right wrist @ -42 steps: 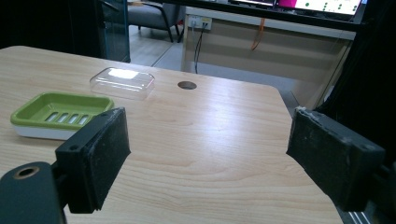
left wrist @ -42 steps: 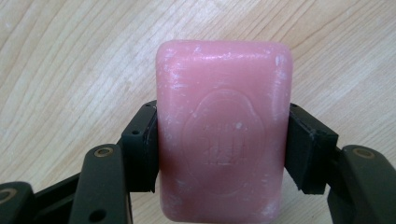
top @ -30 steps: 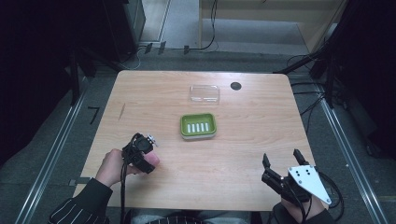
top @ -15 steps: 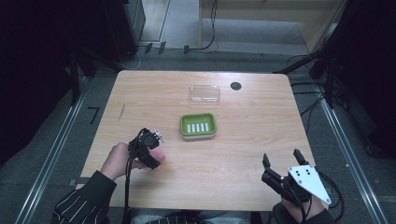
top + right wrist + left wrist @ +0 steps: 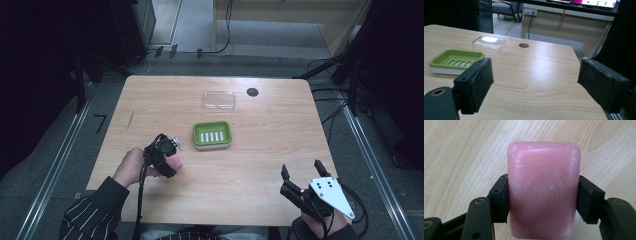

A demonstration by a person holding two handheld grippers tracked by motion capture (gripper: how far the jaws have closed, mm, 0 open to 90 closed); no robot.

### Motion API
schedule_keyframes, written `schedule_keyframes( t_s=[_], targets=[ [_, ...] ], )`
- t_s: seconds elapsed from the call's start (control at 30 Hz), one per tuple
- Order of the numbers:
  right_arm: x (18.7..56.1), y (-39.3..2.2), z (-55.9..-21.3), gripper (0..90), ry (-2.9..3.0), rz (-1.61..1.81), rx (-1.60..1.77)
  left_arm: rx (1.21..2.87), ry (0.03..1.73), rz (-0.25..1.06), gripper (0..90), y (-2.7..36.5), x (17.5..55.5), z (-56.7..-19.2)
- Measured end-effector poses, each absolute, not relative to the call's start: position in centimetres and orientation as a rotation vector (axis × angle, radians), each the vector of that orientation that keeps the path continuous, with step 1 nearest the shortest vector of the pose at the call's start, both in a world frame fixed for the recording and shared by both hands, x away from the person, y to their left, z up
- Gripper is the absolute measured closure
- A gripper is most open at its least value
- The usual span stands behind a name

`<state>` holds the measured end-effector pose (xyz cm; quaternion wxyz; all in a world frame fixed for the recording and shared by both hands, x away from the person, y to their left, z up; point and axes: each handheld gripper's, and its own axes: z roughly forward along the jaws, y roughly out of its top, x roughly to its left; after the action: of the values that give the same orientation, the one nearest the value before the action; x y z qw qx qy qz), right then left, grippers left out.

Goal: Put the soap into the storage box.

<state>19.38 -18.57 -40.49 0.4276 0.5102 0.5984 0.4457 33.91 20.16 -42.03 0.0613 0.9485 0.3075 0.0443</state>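
1. This is looking like a lab or recording room: a bare wooden table [image 5: 280, 150] with a cable hole [image 5: 252, 92] is standing on grey floor between metal rails [image 5: 55, 165].
2. Cables [image 5: 225, 35] are trailing across the floor to wall sockets [image 5: 531, 11].
3. Monitors [image 5: 596, 2] are glowing on a desk [image 5: 574, 17] behind, with an office chair [image 5: 502, 7] sitting beside it.

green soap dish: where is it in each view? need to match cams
High view: green soap dish at table centre, in front of the clear lid.
Left gripper view: not in it; pink soap bar clamped between the jaws.
Right gripper view: dish at left, beside the left jaw.
Shared landmark: the clear lid beyond the dish.
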Motion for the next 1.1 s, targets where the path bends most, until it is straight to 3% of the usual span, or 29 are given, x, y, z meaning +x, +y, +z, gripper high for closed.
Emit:
schedule_keyframes(
  t_s=[1.1],
  targets=[
    [19.4,-18.5,-40.5,12.7,1.498,1.108,1.271,2.891,0.758,0.140,38.4,16.7,36.3,-40.7]
  ],
)
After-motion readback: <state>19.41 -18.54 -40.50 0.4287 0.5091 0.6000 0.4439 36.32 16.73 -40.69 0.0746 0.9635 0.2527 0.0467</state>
